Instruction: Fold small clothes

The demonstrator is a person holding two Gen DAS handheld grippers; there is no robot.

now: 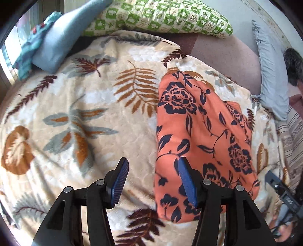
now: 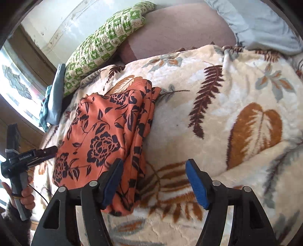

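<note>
The folded orange floral garment (image 1: 198, 136) lies on the leaf-print blanket (image 1: 79, 117). The left gripper (image 1: 153, 181) hangs over the garment's left edge, the right gripper (image 2: 154, 184) over its right; both jaws gape, gripping nothing.

the orange floral garment (image 1: 200, 136) is thin woven cloth, smooth and matt, with soft creases at its folded edges. under it the leaf-print blanket (image 1: 79, 106) is thick plush fleece with a fuzzy, embossed nap. the green-checked pillow (image 1: 161, 17) looks like puckered, quilted cotton. the left gripper (image 1: 153, 185) has matt black plastic arms, dull metal pins and finely ribbed blue rubbery pads (image 1: 121, 181).
</note>
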